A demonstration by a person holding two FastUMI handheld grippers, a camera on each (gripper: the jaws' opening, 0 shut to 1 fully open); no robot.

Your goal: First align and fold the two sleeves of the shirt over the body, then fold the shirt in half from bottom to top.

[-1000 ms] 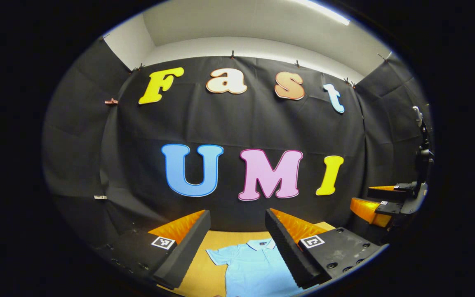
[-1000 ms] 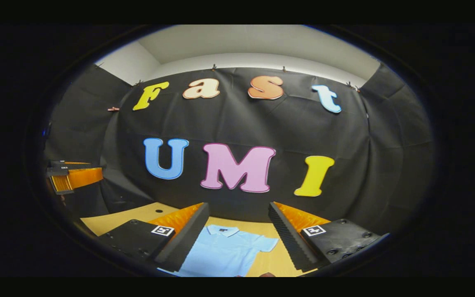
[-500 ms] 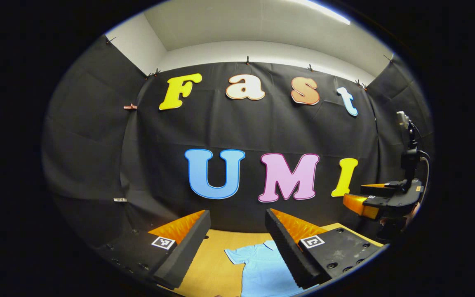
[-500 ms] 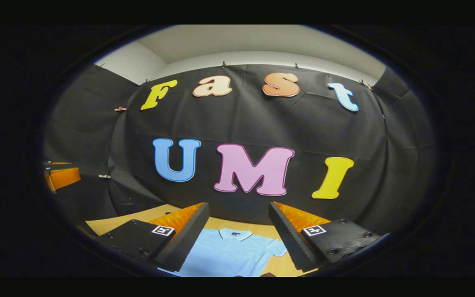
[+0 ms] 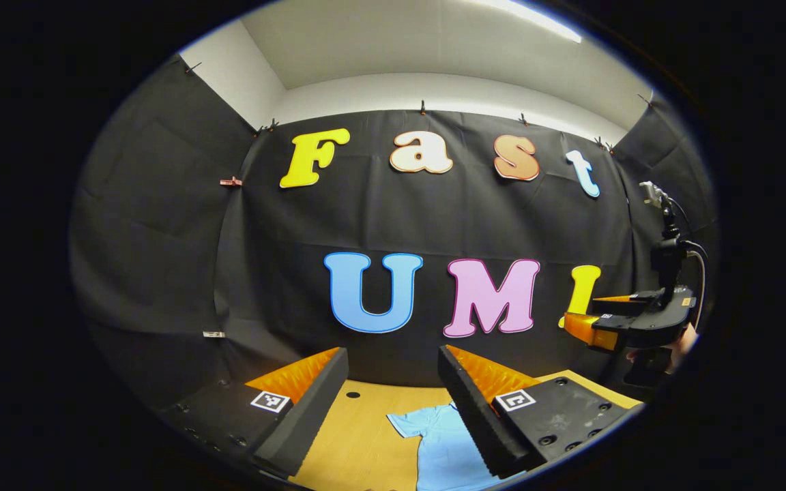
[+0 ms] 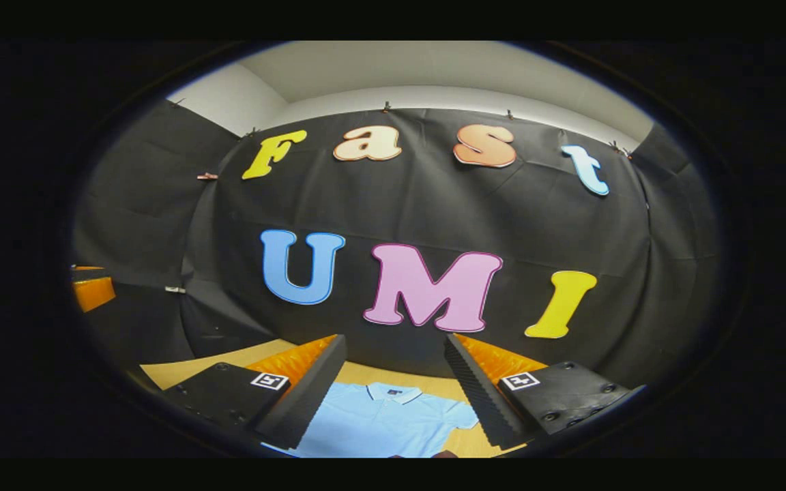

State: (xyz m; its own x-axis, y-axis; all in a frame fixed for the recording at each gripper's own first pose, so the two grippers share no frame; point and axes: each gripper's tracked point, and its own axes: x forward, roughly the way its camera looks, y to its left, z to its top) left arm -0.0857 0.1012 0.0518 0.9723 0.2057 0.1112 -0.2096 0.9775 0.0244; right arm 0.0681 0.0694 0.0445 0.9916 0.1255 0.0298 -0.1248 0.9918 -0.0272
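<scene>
A light blue polo shirt [image 5: 442,443] [image 6: 385,421] lies flat on the wooden table, collar toward the booth wall and sleeves spread out. High above the table, my left gripper [image 5: 393,360] stands open with nothing between its fingers; the shirt's left sleeve shows below the gap. My right gripper [image 6: 393,349] also hangs open above the shirt's collar. The right gripper [image 5: 628,320] appears in the left gripper view at the far right, held by a hand. A bit of the left gripper [image 6: 91,290] sits at the left edge of the right gripper view.
The wooden table [image 5: 359,436] [image 6: 181,368] runs up to the black cloth wall. A small dark hole [image 5: 353,395] marks the tabletop left of the shirt. A clip [image 5: 230,181] is pinned on the cloth.
My left gripper has swung left, so the shirt slid rightward under its right finger. My right gripper has turned slightly left, and the shirt collar now sits more central in its gap.
</scene>
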